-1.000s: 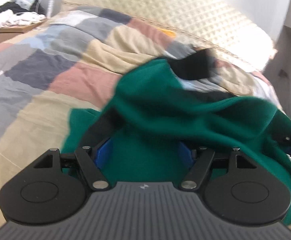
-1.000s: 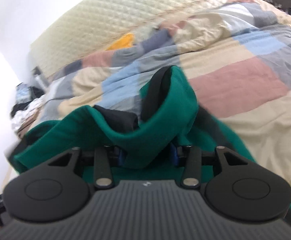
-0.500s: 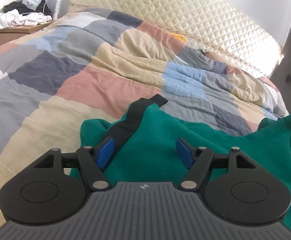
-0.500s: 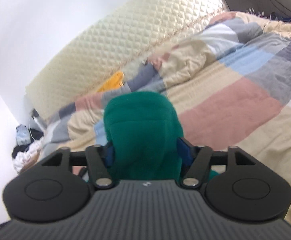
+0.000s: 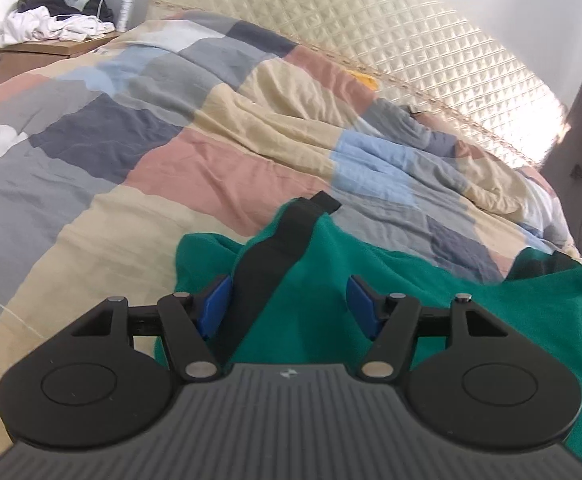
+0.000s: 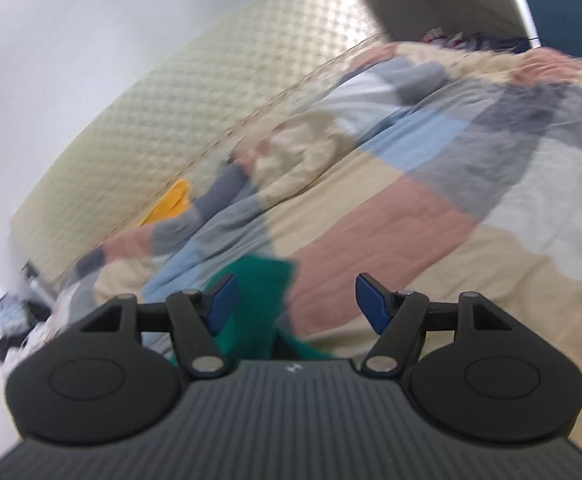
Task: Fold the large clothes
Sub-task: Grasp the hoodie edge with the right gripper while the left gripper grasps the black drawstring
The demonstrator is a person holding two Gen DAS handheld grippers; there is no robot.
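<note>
Two grippers over a bed, each seen from its own camera. Left gripper [image 5: 291, 296]: jaws apart and closing at this moment, blue pads [image 5: 217, 304] standing clear on either side of a green garment [image 5: 411, 280]; cloth between them, not pinched, no pressing visible. Lying crumpled on the quilt [image 5: 211, 168] at the near edge, just ahead of and beneath that gripper, spreading off to the right side of the view. Crossed by a black band [image 5: 275, 256] running from beside the left pad up and away to a loose end on the quilt. Right gripper [image 6: 295, 296]: jaws wide apart, gripping nothing; a fold of the garment [image 6: 259, 280] rising by the left pad, whether touching it cannot be told through the blur; bare quilt [image 6: 391, 220] before the right pad. Patchwork of pink, beige, grey and blue, rumpled towards the far side. Behind it a cream padded headboard [image 5: 371, 32], also in the right view [image 6: 171, 120]. Wedged between quilt and headboard, a yellow thing [image 6: 169, 204], too blurred to name. At far left of the left view, a nightstand [image 5: 51, 50] bearing a clothes heap [image 5: 51, 24], with a white bottle [image 5: 127, 4] upright beside the heap.
</note>
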